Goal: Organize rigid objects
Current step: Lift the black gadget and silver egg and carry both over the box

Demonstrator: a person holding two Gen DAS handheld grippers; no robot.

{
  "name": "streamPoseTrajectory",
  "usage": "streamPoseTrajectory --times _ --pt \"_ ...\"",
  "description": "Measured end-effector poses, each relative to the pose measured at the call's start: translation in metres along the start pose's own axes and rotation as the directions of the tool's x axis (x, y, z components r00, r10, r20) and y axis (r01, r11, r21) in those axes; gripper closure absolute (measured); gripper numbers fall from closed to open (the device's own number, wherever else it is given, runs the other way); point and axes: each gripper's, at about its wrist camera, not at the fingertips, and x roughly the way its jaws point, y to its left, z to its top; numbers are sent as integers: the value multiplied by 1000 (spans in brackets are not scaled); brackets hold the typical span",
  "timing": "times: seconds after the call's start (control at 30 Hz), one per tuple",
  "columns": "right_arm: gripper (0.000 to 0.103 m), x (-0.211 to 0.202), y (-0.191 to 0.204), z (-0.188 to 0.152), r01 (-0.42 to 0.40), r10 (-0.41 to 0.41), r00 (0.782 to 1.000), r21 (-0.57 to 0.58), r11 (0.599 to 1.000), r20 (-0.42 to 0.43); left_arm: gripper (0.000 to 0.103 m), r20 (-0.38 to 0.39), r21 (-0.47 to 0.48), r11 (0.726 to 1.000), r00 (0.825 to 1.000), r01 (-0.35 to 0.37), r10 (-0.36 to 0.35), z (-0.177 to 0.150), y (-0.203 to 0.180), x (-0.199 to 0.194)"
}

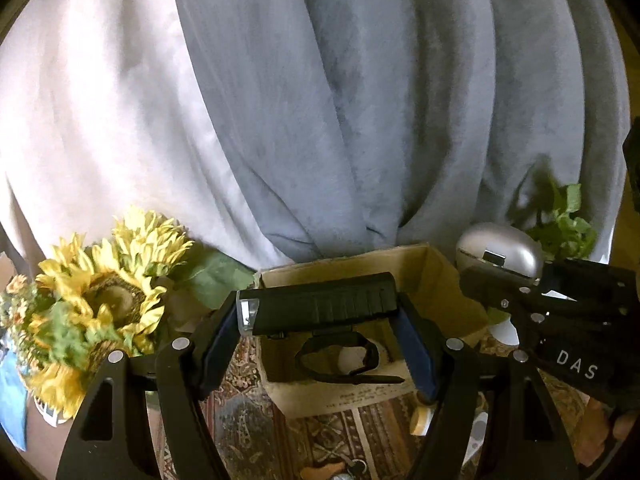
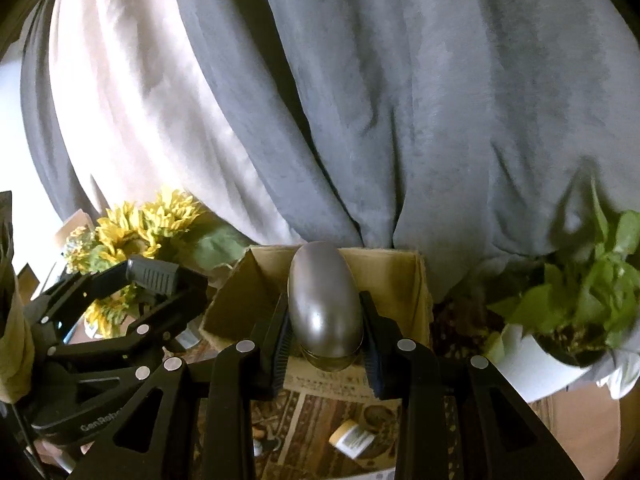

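Note:
My left gripper [image 1: 320,332] is shut on a long black flashlight-like device [image 1: 320,304] held crosswise above an open cardboard box [image 1: 436,276]. A black strap [image 1: 340,360] lies inside the box. My right gripper [image 2: 325,340] is shut on a smooth silver oval case [image 2: 324,304] and holds it over the same box [image 2: 400,276]. The silver case also shows in the left wrist view [image 1: 500,254], at the right. The left gripper with the black device also shows in the right wrist view [image 2: 154,274], at the left.
Sunflowers [image 1: 100,292] stand left of the box and a green plant in a white pot [image 2: 568,320] stands to its right. Grey and white curtains [image 1: 320,100] hang behind. A patterned cloth [image 1: 320,432] and a small jar [image 2: 354,438] lie below.

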Motion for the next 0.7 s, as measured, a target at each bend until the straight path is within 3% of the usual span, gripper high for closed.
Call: streamPoseTrajectory --times 0.4,0.7 --pt "71 64 -8 9 -16 14 992 -12 1000 -123 30 -133 5 1000 991 6 -5 4 9 66" --pt "71 101 -18 2 -31 29 975 -9 999 -221 30 -255 0 1000 967 23 -22 -5 8 102"
